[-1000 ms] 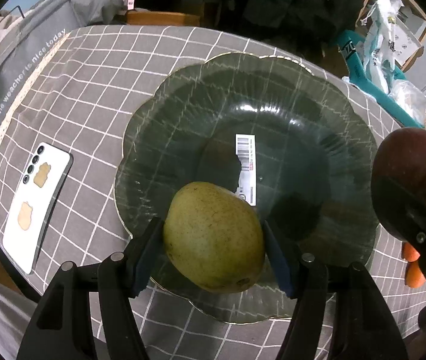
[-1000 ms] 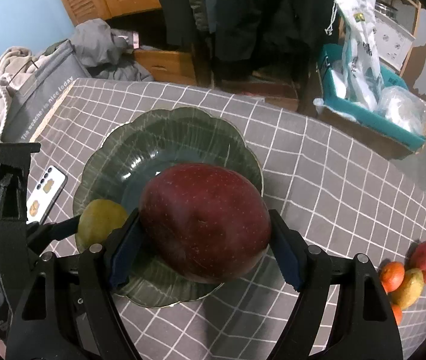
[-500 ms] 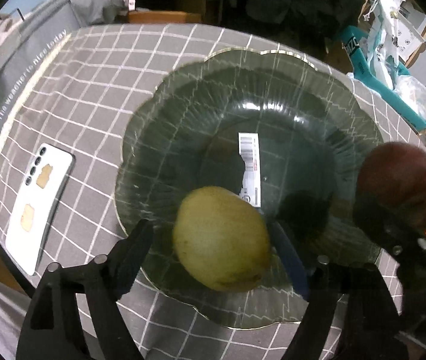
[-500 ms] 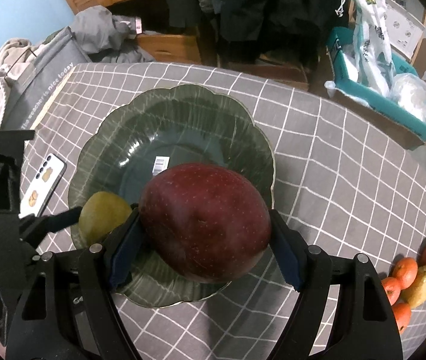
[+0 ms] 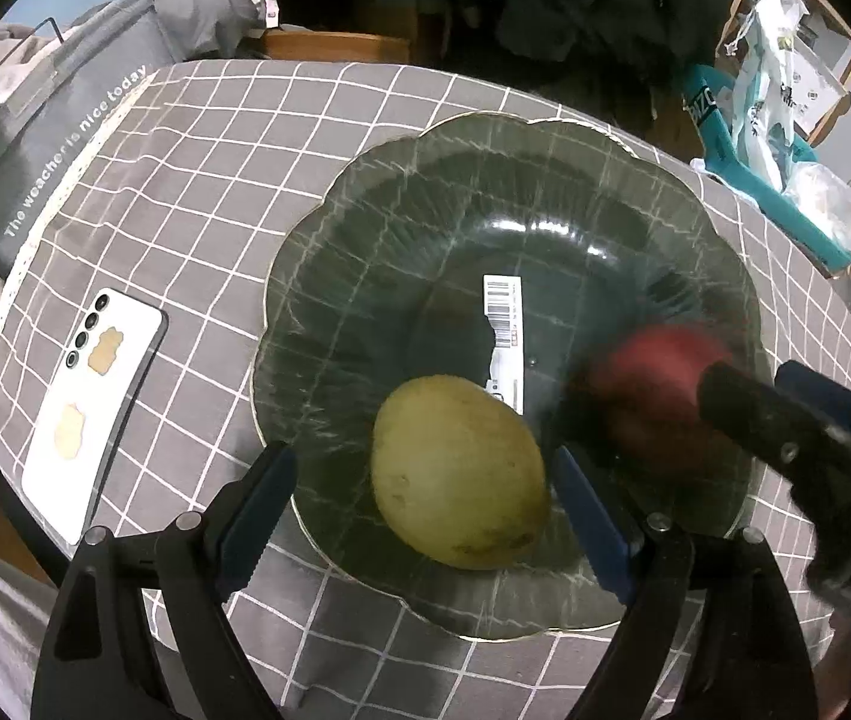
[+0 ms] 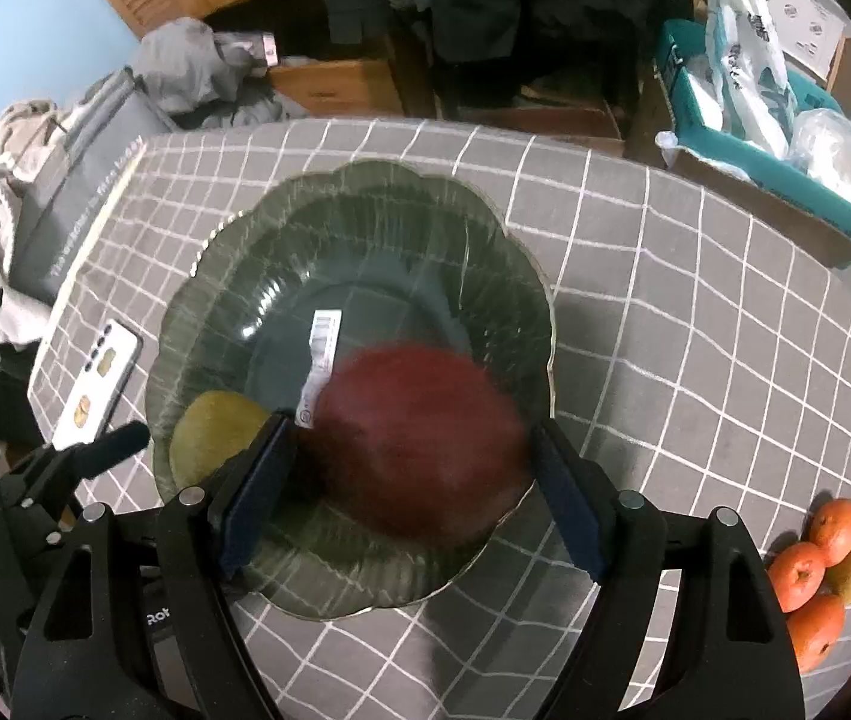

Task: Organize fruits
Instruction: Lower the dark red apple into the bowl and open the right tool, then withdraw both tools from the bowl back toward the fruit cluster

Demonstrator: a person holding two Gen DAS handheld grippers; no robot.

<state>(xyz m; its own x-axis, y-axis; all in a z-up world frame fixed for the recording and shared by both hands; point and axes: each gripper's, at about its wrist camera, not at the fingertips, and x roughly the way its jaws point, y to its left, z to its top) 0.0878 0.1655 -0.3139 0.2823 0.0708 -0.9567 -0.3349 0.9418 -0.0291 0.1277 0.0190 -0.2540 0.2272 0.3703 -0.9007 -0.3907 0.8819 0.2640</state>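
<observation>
A dark green scalloped glass plate (image 5: pixel 485 120) (image 6: pixel 365 180) with a barcode sticker lies on the checked cloth. A yellow-green fruit (image 5: pixel 461 474) (image 6: pixel 215 438) rests on its near part, between the jaws of my left gripper (image 5: pixel 425 516). Those jaws are opening and both pads stand clear of the fruit. A big dark red fruit (image 6: pixel 419 438) (image 5: pixel 659 384) shows blurred over the plate's right side, between the jaws of my right gripper (image 6: pixel 413 498). These jaws are opening too, with thin gaps at both pads.
A white phone (image 5: pixel 89 414) (image 6: pixel 98 384) lies left of the plate. A grey bag with lettering (image 5: pixel 65 132) sits at the table's left edge. Several oranges and other fruits (image 6: pixel 827 546) are heaped at the right. A teal box (image 6: pixel 773 180) stands beyond the table.
My left jaws spread away from the yellow-green fruit, leaving it on the plate. The right gripper brought the red fruit over the plate; its jaws widened and the fruit now looks smaller and blurred.
</observation>
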